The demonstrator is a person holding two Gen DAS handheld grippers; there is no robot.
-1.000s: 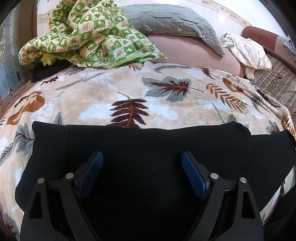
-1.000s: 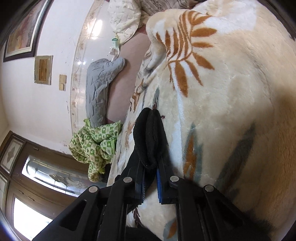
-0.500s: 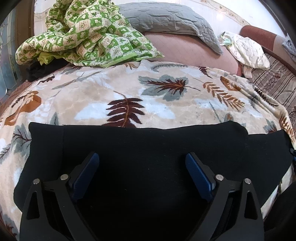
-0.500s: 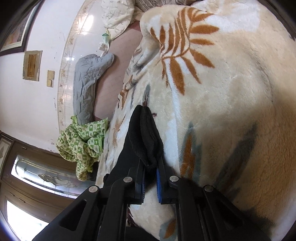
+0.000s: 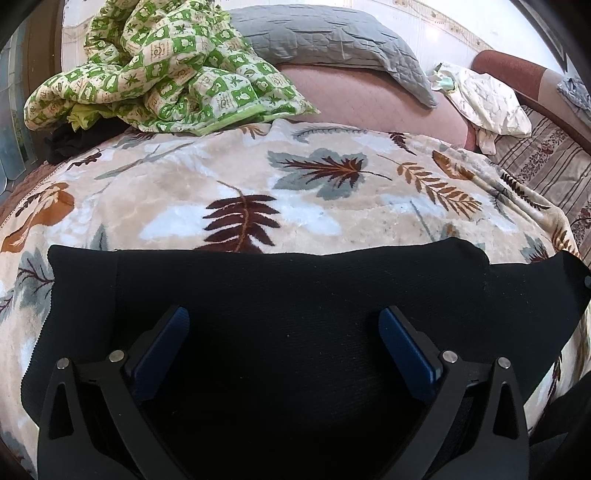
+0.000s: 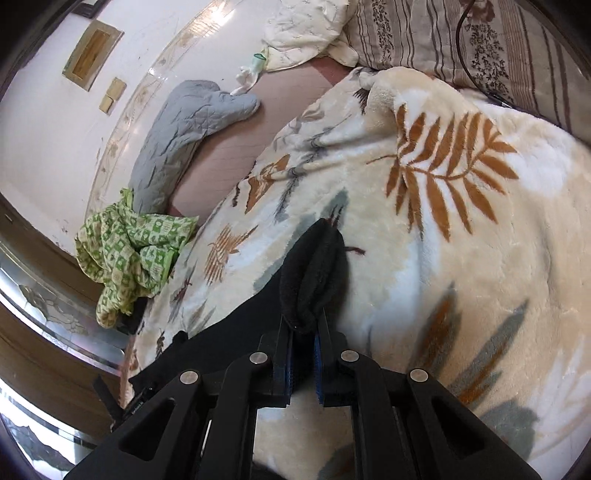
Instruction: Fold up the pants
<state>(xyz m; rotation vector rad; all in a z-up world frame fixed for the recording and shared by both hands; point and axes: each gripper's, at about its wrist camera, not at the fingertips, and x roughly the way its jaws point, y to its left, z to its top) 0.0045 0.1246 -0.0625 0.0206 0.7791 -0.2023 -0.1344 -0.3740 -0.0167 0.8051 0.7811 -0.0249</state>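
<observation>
While I look for words to read, I find none clear; the little squares on the green checked quilt [image 5: 173, 70] have tiny marks, but they are too small to tell.

My bed is covered by a soft cream blanket [image 5: 295, 192] with brown, orange and grey leaves. At the top of the left view sits a grey pillow [image 5: 325, 33] and a white crumpled cloth [image 5: 487, 99] at the upper right. In the right view, the white wall [image 6: 48, 122] at the upper left has small framed plates on it, and a door with patterned glass [image 6: 44, 306] runs down the left edge.

The black pants [image 5: 295, 295] lie flat across the lower half of the left view. My left gripper [image 5: 284, 343] hangs over them with its blue pads spread wide, and nothing is pinched (the jaws have just been opening, wider than a second ago).

My right gripper [image 6: 303, 332] is squeezed tight on a bunched end of the pants [image 6: 314, 273], just as before. Compared with a second ago, more of the room shows in the right view, and the wall and door have swung round.
</observation>
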